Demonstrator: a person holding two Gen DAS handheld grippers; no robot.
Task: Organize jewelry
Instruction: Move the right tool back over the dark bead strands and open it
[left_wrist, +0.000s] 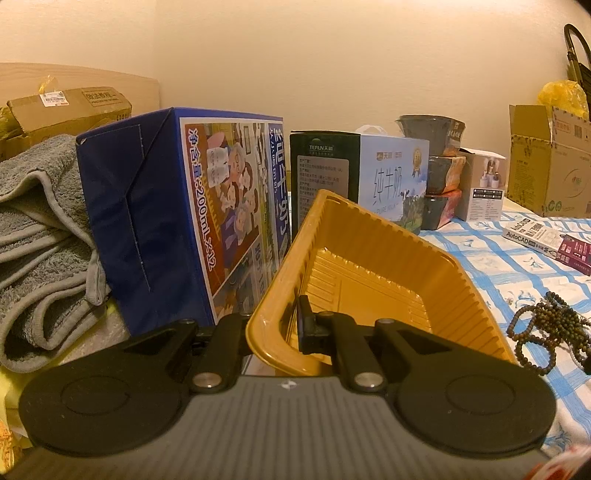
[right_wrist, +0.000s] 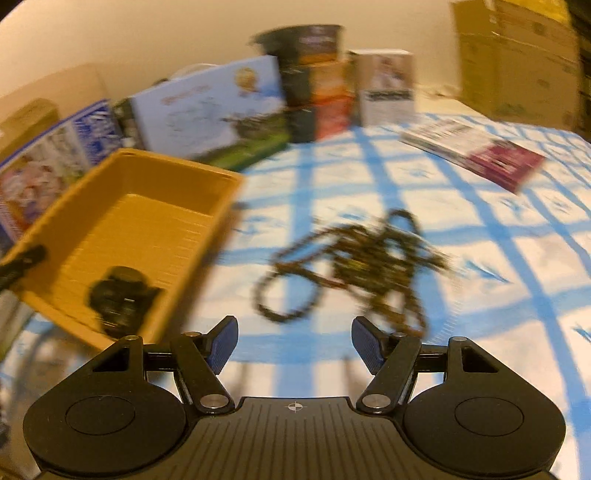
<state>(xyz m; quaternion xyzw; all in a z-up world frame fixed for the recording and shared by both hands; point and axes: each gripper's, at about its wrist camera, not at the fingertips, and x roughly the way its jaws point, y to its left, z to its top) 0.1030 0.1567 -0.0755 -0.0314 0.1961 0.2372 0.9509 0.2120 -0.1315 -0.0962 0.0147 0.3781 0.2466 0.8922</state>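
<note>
Blue-checked bedding (right_wrist: 369, 192) is shown bearing a tangle of bead strands (right_wrist: 354, 266) — limp, light, snag-prone, best pinched at an outer loop. Right gripper (right_wrist: 293, 345) is seen spread and empty before it; left gripper (left_wrist: 273, 325) is clamped on the yellow tray (left_wrist: 369, 266) rim — tilted, beside the beads.

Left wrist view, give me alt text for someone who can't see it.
The left tool is shut on the near rim of an empty yellow plastic tray, tilting it up. Beaded bracelets lie to its right on a blue checked cloth; milk cartons stand behind.
</note>
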